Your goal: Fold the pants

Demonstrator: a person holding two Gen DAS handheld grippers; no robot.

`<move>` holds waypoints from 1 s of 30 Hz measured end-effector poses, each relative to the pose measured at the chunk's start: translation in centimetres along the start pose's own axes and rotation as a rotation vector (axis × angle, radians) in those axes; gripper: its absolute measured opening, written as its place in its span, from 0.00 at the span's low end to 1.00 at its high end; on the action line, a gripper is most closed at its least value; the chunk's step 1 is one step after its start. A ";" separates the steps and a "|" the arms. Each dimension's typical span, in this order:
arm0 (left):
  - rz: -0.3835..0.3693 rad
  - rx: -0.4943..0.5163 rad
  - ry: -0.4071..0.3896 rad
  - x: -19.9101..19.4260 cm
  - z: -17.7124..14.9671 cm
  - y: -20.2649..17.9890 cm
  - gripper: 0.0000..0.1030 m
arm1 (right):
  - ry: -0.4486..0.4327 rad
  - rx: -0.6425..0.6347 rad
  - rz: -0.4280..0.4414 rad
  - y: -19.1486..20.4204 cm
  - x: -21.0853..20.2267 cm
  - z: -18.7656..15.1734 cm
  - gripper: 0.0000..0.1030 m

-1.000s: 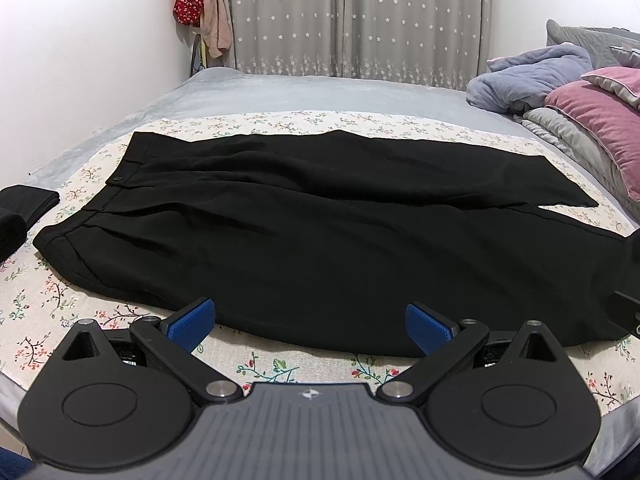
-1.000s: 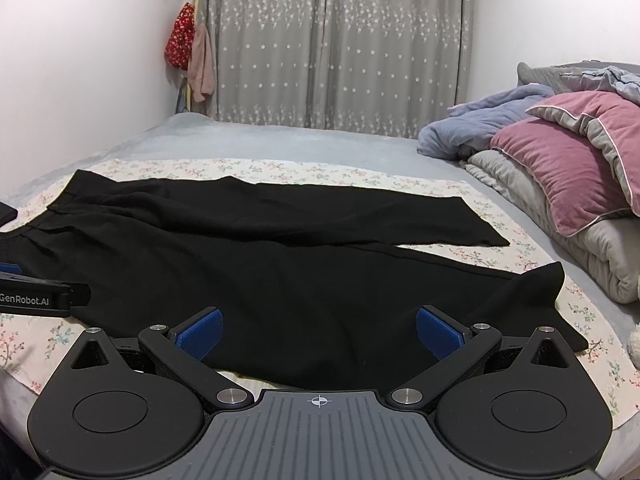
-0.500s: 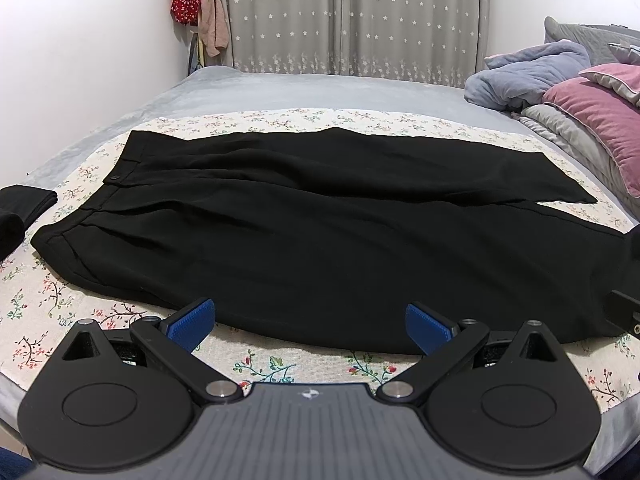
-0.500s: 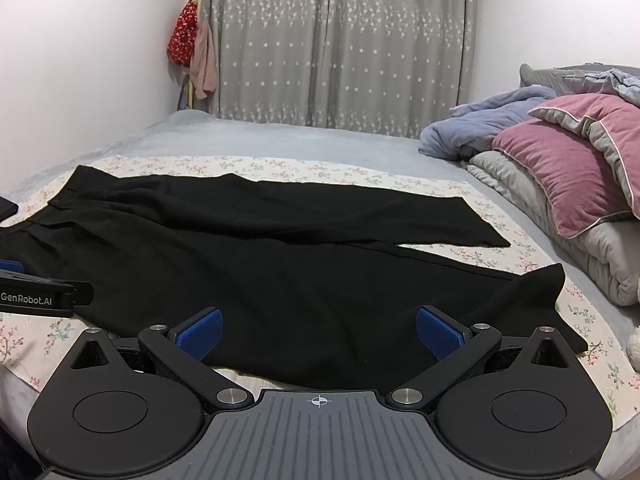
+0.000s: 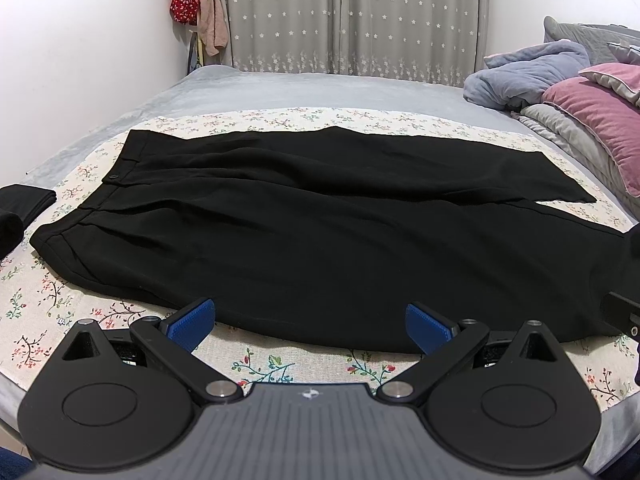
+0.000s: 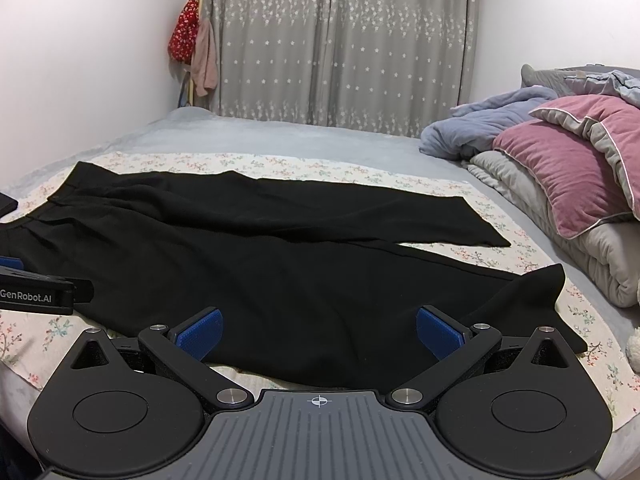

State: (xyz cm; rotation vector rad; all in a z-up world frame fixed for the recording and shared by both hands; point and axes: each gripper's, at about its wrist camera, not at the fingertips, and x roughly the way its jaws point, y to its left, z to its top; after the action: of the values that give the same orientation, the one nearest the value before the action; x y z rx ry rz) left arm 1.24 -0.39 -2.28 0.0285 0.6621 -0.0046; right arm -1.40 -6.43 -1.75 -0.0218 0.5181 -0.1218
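Both grippers held level and low, jaws spread wide

The left gripper (image 5: 310,322) points forward with its blue pads (image 5: 191,322) far apart, nothing between them. The right gripper (image 6: 318,332) matches it, blue pads (image 6: 438,332) equally spread, and it sits just beside the left.

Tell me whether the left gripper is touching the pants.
Cannot tell. In the left wrist view the open left gripper sits at the near edge of the pants; its blue pads overlap the black cloth in the picture, but no contact or gap shows plainly.

Left gripper (image 5: 310,322), right gripper (image 6: 318,328): black linkages, blue ribbed pads (image 6: 200,332), 2 silver pivot screws, grey ribbed body.
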 end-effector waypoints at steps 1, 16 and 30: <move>0.000 0.000 0.000 0.0 0.0 0.0 1.00 | 0.000 0.000 0.000 0.0 0.0 0.0 1.00; 0.120 -0.127 -0.072 1.4 5.5 5.8 1.00 | -0.199 0.011 0.001 -4.8 -0.8 3.2 1.00; 0.295 -0.456 0.005 5.4 12.3 21.8 1.00 | 0.001 0.310 -0.080 -19.4 10.3 8.7 1.00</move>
State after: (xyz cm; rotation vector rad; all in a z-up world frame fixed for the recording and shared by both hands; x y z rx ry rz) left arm 13.32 21.12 4.68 -0.3139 0.6461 0.4298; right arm 9.62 -26.98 1.70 0.2609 0.4953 -0.2795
